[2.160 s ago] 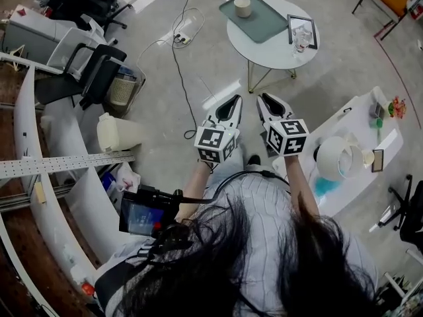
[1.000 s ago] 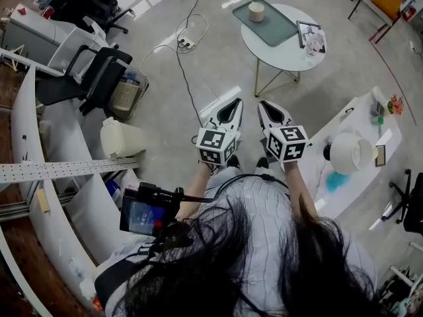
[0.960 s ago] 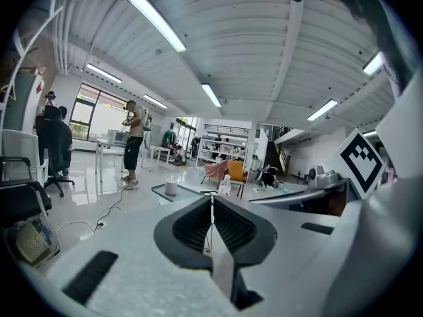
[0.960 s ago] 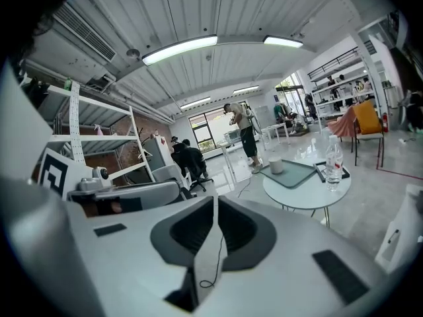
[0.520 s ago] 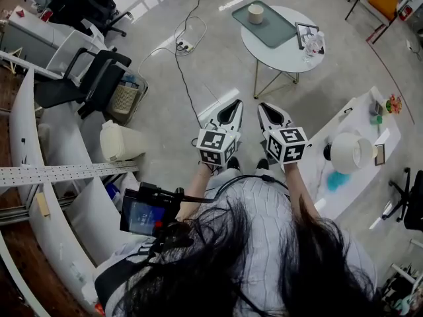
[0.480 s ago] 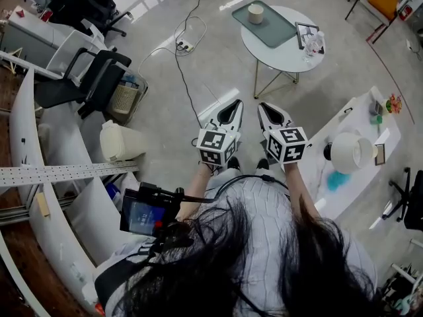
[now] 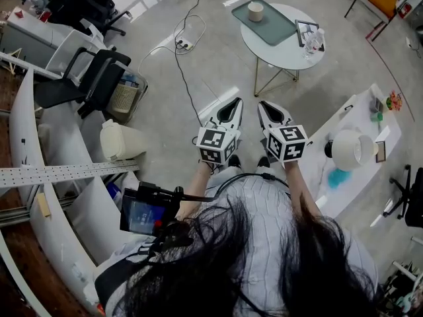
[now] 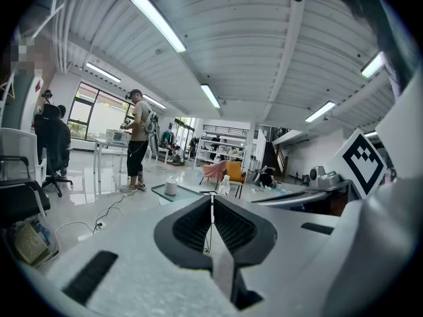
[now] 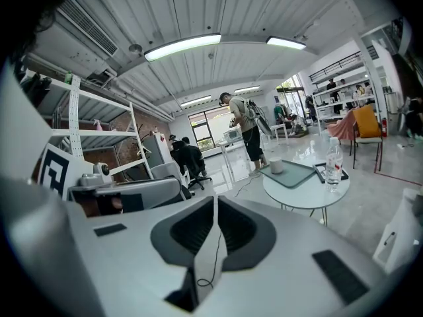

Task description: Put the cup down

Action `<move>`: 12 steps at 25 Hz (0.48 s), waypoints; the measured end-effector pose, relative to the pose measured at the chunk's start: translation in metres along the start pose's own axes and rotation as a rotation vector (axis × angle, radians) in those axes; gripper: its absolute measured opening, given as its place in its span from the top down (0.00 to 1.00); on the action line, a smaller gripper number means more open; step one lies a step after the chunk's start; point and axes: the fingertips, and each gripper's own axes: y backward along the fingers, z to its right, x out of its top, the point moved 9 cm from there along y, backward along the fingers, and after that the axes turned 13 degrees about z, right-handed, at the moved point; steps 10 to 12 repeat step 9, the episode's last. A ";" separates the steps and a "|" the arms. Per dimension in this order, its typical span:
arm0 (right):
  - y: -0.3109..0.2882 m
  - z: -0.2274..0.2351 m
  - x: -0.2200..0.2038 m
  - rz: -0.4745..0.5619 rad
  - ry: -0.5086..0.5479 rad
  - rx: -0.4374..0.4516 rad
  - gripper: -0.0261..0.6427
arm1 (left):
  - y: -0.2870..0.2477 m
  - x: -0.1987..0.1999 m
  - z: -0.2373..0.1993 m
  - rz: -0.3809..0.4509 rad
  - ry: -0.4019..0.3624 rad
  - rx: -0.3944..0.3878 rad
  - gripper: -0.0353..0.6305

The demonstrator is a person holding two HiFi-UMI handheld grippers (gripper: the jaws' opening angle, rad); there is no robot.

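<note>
A beige cup point(image 7: 255, 11) stands on a green tray point(image 7: 276, 26) on the round white table point(image 7: 291, 53), far ahead of both grippers. It also shows small in the left gripper view as the cup point(image 8: 171, 187) and in the right gripper view as the cup point(image 9: 277, 166). My left gripper point(image 7: 234, 102) and right gripper point(image 7: 262, 104) hang side by side over the floor in front of the person, pointing toward the table. Both are shut with nothing between their jaws, as seen at the left gripper point(image 8: 211, 195) and the right gripper point(image 9: 215, 199).
A water bottle point(image 7: 311, 40) stands on a dark framed tray on the table. A cable and power strip point(image 7: 180, 42) lie on the floor. Black office chairs point(image 7: 92, 78) and a white bin point(image 7: 122, 140) are at left, a white desk with a lamp point(image 7: 349, 150) at right. A person point(image 9: 248, 134) stands beyond the table.
The head view has shifted slightly, so the table sits a little further right in the picture. Both grippers keep their place, shut.
</note>
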 end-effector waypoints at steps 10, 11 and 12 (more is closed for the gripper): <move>-0.001 -0.005 -0.001 0.002 0.005 -0.006 0.90 | 0.004 0.001 -0.006 0.004 -0.001 0.001 0.92; -0.001 -0.005 -0.001 0.002 0.005 -0.006 0.90 | 0.004 0.001 -0.006 0.004 -0.001 0.001 0.92; -0.001 -0.005 -0.001 0.002 0.005 -0.006 0.90 | 0.004 0.001 -0.006 0.004 -0.001 0.001 0.92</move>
